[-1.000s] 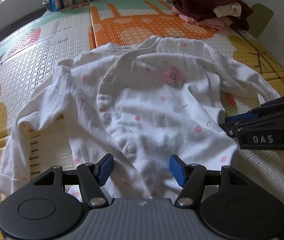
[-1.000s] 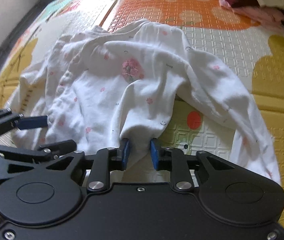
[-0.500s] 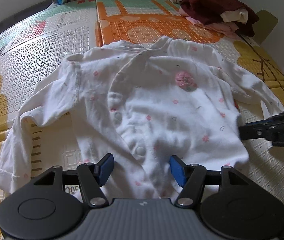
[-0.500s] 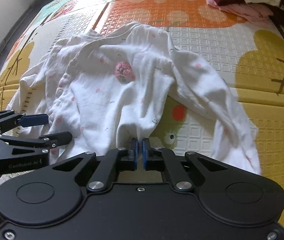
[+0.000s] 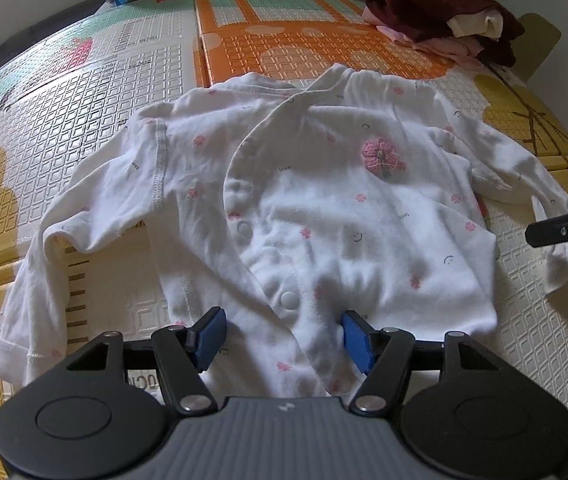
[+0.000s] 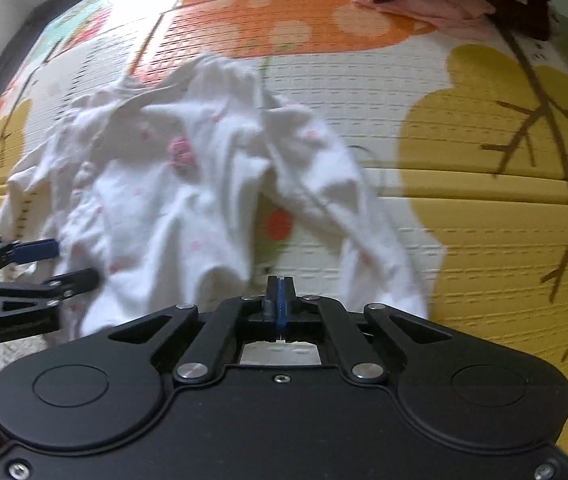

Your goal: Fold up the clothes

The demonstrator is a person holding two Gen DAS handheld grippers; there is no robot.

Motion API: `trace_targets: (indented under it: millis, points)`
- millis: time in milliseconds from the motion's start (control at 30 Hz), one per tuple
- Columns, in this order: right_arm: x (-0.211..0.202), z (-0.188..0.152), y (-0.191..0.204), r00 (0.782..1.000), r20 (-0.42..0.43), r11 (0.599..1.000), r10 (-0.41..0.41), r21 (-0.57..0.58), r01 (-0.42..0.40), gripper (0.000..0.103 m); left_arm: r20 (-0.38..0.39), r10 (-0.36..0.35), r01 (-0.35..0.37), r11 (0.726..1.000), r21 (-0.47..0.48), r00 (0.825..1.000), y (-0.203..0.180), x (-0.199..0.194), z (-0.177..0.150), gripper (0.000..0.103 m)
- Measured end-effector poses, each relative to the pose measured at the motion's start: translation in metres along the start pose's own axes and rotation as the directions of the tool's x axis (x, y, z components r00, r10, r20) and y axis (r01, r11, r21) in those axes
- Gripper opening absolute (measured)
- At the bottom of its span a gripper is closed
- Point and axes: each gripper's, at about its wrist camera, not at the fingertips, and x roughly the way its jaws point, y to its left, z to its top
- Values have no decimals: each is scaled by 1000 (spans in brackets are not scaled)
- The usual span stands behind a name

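White baby top (image 5: 324, 216) spread flat on the play mat (image 5: 123, 80).
Left tool (image 5: 281, 338) gapes wide over its hem; right tool (image 6: 279, 306) pinched together, empty.

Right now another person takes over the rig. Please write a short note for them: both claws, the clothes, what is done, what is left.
Left claw: open, at the near hem of the top, gripping nothing.
Right claw: shut, with no cloth visible between its pads; it sits between the body of the top and the sleeve on its side.
The top lies front up on the mat, wrinkled, with both sleeves out. A pile of other clothes sits at the far corner.
Done: the top is laid out.
Left: smoothing and all the folds.
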Motion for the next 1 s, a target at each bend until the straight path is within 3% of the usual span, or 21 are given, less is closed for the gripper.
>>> trace_targets:
  millis: [300, 500, 567, 800, 1000]
  points:
    - [1, -10, 12, 993, -28, 993, 112, -34, -113, 3, 1, 2, -2, 1000, -5, 1000, 0, -4, 2, 67]
    - [-1, -18, 23, 988, -34, 987, 150, -55, -152, 12, 55, -59, 58, 998, 12, 997, -2, -23, 2, 68]
    - [-2, -22, 25, 986, -40, 985, 160, -61, -162, 21, 74, -83, 82, 996, 19, 994, -2, -30, 1, 69]
    - [0, -32, 32, 983, -58, 981, 177, -73, -181, 22, 59, -208, 196, 967, 165, 976, -25, -47, -17, 74]
    - [1, -38, 32, 980, -68, 980, 185, -63, -189, 22, 56, -221, 200, 946, 255, 974, -42, -51, -32, 76]
